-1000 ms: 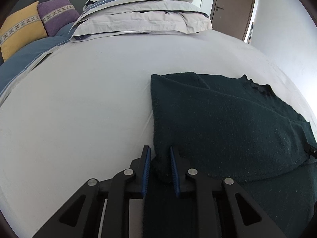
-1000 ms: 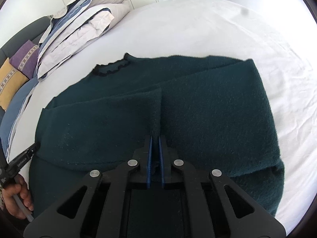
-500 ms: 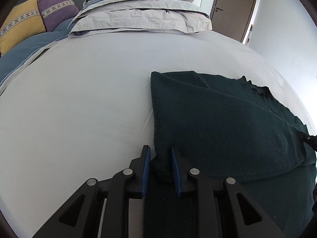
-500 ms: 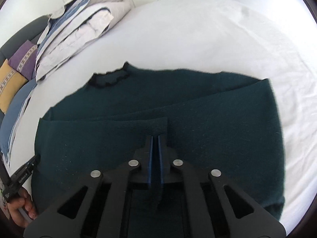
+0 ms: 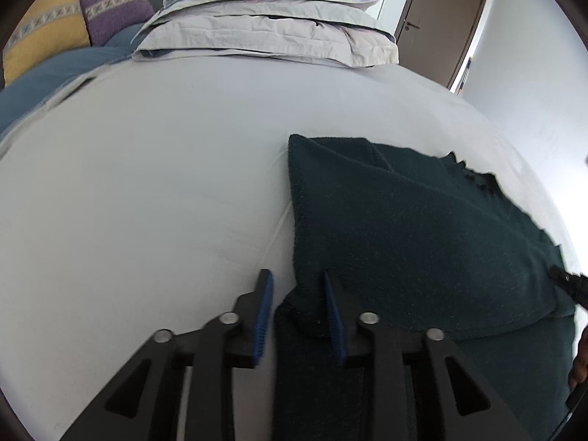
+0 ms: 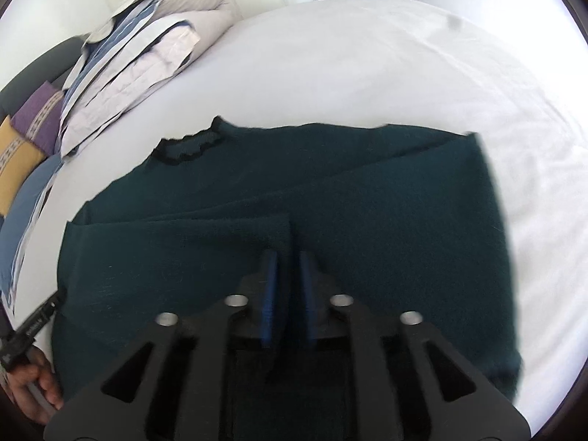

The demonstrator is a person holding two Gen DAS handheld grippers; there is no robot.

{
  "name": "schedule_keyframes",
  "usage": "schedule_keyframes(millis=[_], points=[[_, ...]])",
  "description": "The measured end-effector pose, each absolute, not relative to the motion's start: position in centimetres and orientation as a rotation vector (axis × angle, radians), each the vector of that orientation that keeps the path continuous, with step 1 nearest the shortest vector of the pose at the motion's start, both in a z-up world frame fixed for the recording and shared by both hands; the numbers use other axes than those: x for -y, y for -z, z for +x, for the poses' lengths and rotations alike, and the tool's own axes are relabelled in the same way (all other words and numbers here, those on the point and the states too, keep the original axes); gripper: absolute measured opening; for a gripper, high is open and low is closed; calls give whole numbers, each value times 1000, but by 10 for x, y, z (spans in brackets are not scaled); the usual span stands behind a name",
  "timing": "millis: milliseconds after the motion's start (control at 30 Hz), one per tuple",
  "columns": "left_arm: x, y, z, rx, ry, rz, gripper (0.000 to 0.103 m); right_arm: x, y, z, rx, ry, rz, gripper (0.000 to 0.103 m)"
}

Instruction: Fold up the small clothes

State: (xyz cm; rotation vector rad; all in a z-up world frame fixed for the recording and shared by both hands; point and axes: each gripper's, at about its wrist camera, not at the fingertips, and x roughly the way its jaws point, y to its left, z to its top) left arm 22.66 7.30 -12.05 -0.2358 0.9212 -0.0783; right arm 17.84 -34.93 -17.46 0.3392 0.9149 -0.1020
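Left gripper (image 5: 297,294): jaws opening, sweater's folded corner lying loose between them.
Right gripper (image 6: 286,272): jaws opening, sleeve edge between them.
Sweater (image 6: 330,198): dark green, flat on the white bed (image 5: 147,183), both sides folded inward.
Risk: fibres could snag on a pad as the grippers withdraw, dragging a fold open.
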Motion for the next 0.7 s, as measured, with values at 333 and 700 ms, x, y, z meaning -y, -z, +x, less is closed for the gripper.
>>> schedule_keyframes(millis=[333,700], points=[[-120,103,117,-999,44,-268,57,354,125,-5,-759,36,455,71],[-134,110,-21,-1133,248,-414,55,362,165,-135,-863,23,536,71]])
